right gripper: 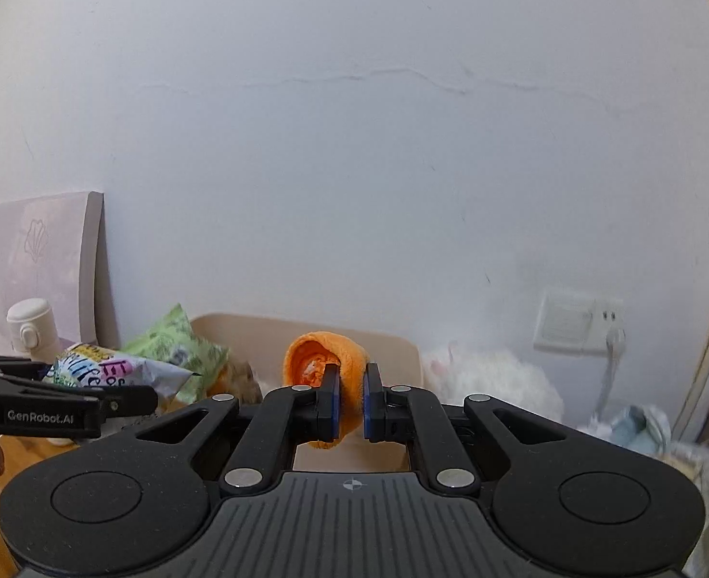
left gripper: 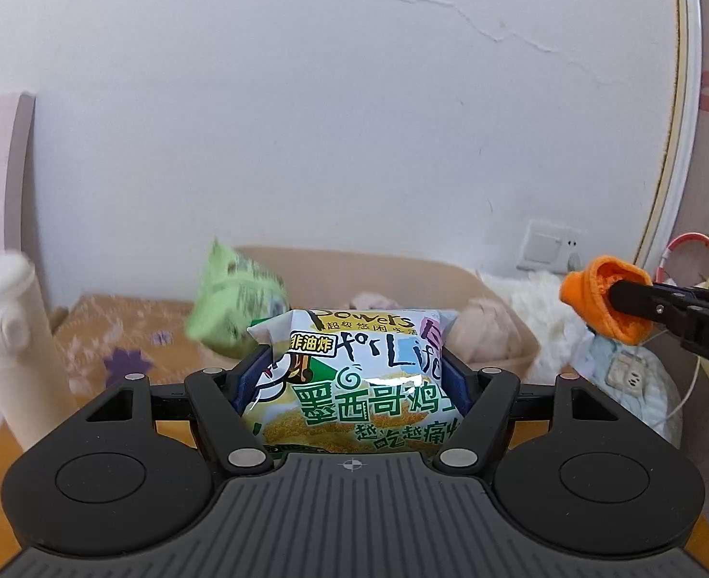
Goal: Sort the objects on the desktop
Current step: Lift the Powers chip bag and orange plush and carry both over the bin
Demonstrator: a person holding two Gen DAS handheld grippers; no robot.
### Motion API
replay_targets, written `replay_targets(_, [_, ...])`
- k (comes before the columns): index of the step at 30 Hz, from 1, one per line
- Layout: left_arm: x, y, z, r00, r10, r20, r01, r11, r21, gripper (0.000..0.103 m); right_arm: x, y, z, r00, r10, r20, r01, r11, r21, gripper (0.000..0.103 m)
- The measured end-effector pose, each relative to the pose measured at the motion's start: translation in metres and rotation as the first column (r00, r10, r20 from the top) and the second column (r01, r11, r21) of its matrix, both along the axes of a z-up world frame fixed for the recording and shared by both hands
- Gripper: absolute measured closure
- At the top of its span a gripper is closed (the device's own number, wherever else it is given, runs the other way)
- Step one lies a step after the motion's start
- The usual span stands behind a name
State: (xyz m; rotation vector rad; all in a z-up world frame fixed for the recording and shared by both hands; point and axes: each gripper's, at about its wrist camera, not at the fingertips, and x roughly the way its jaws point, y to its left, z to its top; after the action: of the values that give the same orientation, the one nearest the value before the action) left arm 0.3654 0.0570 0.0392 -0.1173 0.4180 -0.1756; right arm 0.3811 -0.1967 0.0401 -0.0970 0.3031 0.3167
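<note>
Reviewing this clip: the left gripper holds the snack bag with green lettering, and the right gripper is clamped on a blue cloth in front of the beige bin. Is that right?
Not quite: the cloth in the right gripper is orange, not blue, as the right wrist view shows. The rest stands: the left gripper holds the snack bag and the beige bin lies behind.

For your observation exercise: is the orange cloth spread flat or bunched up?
Bunched up. The orange cloth is pinched between the right tongs and curls over itself into a cup, its lower edge hanging below the pads.
</note>
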Motion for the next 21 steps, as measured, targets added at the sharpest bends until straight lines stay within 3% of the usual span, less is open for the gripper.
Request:
replay_targets(4, [0.018, 0.004, 0.012, 0.998, 0.029, 0.051, -0.032, 0.998, 0.052, 0.031, 0.017, 0.015, 0.007, 1.000, 0.010, 0.012, -0.010, 1.000, -0.015, 0.094])
replay_targets(12, [0.070, 0.008, 0.014, 0.997, 0.061, 0.047, -0.065, 0.994, 0.091, 0.031, 0.056, 0.036, 0.009, 1.000, 0.005, -0.002, -0.005, 1.000, -0.023, 0.094])
replay_targets(21, [0.115, -0.007, -0.008, 0.997, 0.074, 0.013, -0.075, 0.985, 0.156, 0.031, 0.110, 0.064, -0.026, 0.996, -0.016, -0.090, 0.005, 0.993, -0.116, 0.093])
